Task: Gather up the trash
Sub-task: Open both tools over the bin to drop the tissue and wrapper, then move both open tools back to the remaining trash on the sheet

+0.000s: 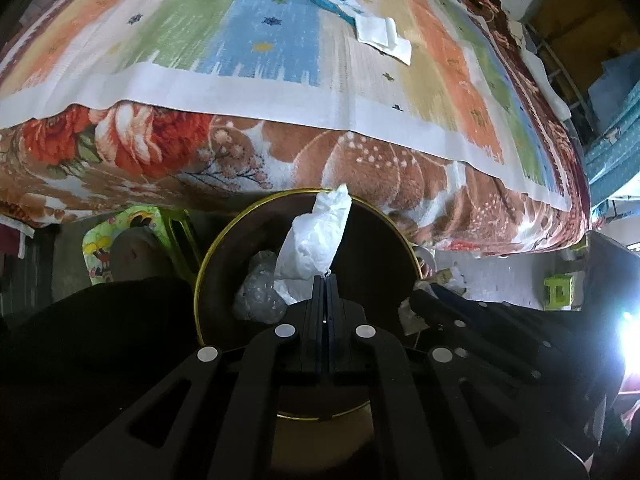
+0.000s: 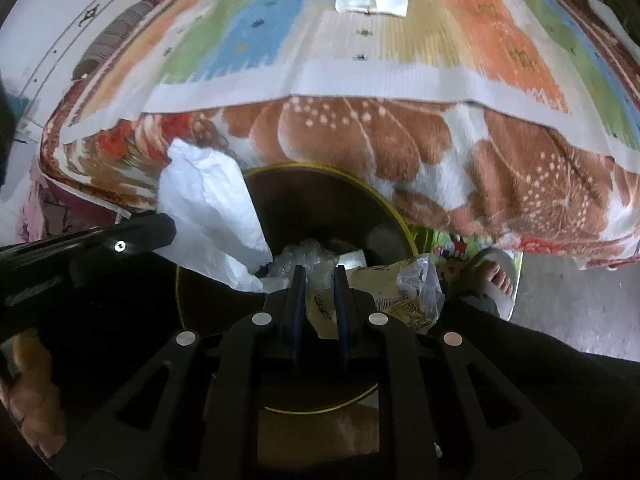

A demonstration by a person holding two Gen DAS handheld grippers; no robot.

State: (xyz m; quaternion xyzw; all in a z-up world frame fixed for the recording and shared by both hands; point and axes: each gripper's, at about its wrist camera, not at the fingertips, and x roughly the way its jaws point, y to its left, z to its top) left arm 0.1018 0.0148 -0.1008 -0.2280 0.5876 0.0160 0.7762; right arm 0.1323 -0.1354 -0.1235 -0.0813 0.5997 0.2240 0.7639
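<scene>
Left wrist view: left claw [image 1: 326,276] is clenching a white tissue [image 1: 316,240] over the bin [image 1: 208,256], directly below the claw. Tissue's long axis is running straight ahead from the tips, free end pointing toward the bed [image 1: 360,168]. Right claw [image 2: 320,276] is gripping a crumpled wrapper [image 2: 400,292], bulk hanging to its right, over the same bin. Step: drop-off. Next move likely calls for releasing both over the opening; more scraps [image 1: 380,32] are waiting on the bed.
</scene>
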